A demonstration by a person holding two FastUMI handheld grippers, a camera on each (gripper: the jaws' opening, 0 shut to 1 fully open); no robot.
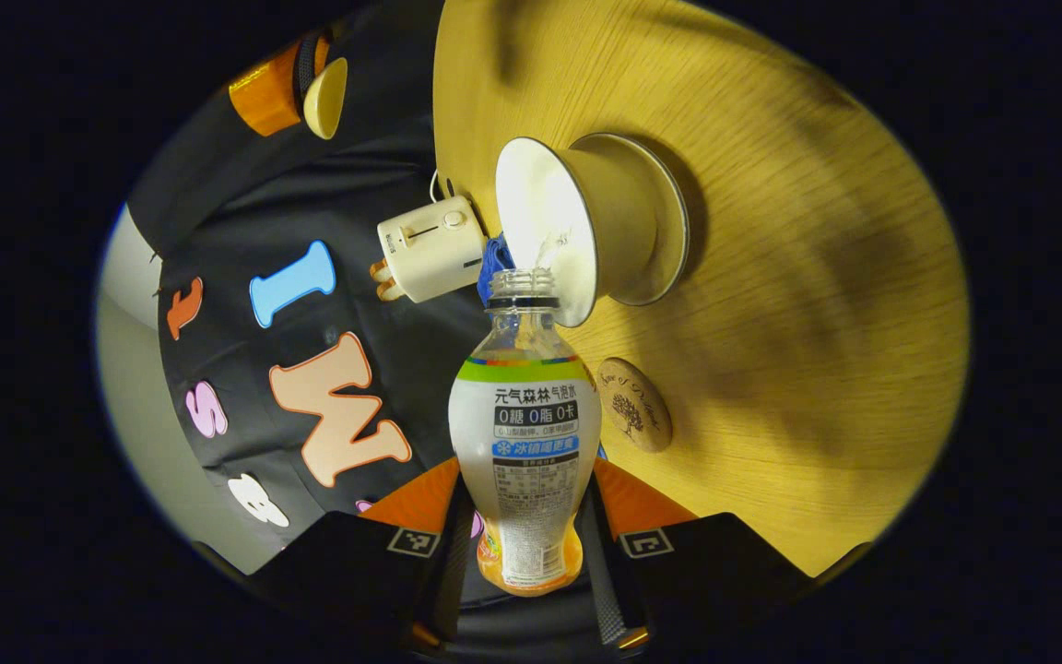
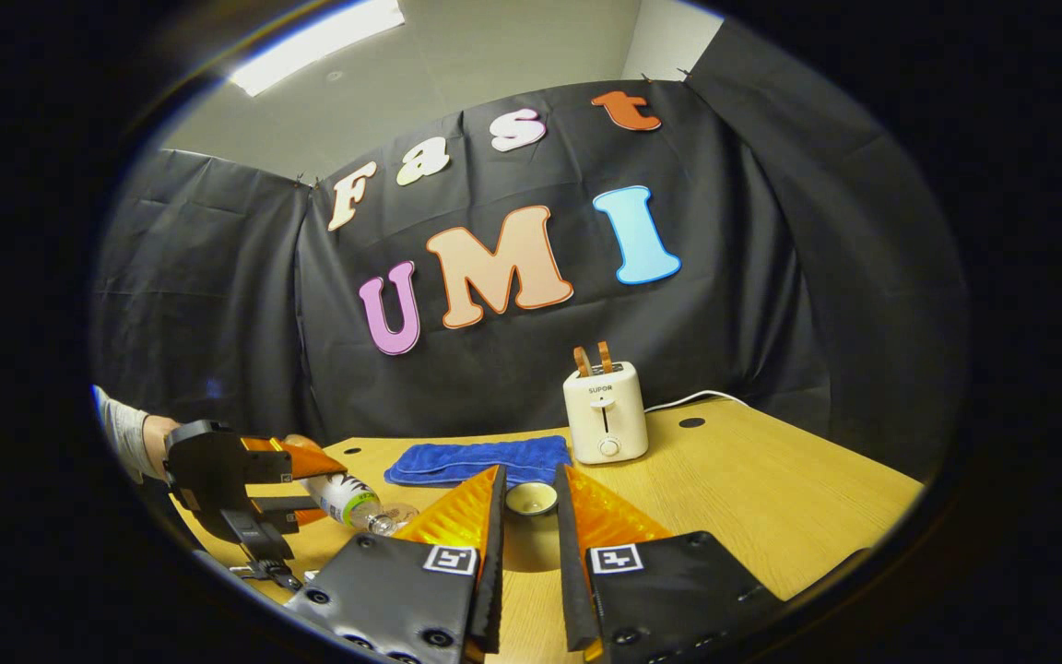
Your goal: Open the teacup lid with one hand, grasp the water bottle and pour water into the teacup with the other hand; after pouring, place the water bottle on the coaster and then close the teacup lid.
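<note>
The left gripper clamps the water bottle between both fingers, tipped so its open mouth meets the teacup rim, with the coaster just beside on the table. The right gripper holds the teacup lid between narrowly spread fingers.

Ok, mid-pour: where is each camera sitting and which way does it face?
Left gripper view: rides the left gripper, rolled sideways, looking along the held water bottle into the teacup; own fingers show.
Right gripper view: rides the right gripper, level, facing the booth wall; own fingers hold the teacup lid.
Shared: toaster, water bottle.
</note>
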